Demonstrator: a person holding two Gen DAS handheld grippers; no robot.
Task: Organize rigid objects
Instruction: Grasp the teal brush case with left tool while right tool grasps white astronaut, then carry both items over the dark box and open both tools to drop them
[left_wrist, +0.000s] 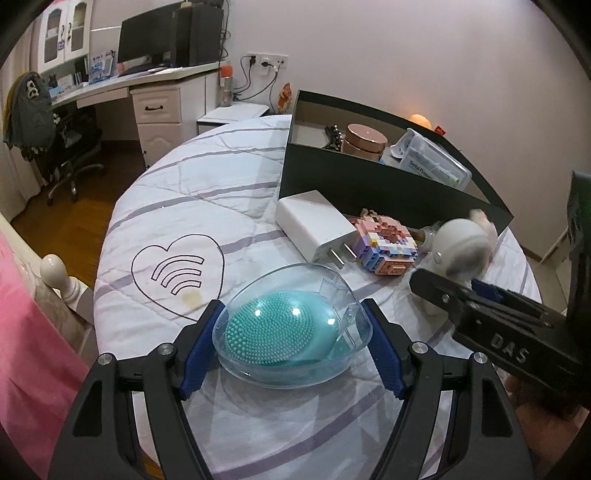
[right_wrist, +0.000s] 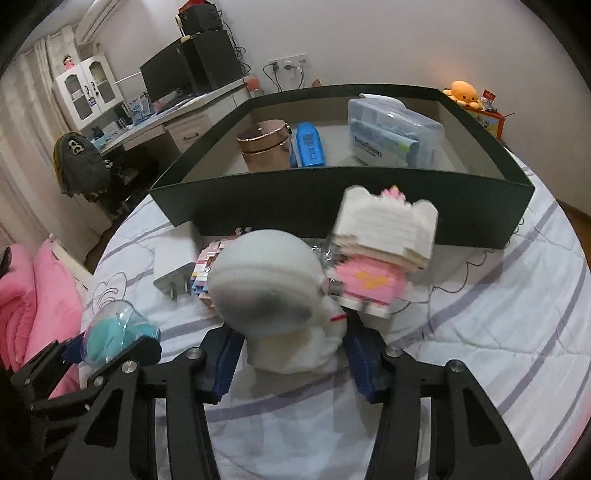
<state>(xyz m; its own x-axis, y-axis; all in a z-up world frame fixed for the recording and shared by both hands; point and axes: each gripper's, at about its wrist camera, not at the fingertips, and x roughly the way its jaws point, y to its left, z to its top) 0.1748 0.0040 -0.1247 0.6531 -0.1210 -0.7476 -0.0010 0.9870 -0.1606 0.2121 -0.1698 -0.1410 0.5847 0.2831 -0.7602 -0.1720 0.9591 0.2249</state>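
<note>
Box (right_wrist: 332, 192) at the bed's far edge already holds a jar (right_wrist: 264, 146) and floss case (right_wrist: 393, 134), while left gripper (left_wrist: 291, 347) clamps the brush case (left_wrist: 291, 332) and right gripper (right_wrist: 291, 354) clamps the astronaut figure (right_wrist: 273, 291); charger (left_wrist: 314, 221) and block toys wait.

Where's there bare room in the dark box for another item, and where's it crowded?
Inside the dark box, bare floor shows between the blue case and the dental flosser tub, and right of that tub. The left end by the rose-gold jar is crowded, as is the bedspread before the box.
</note>
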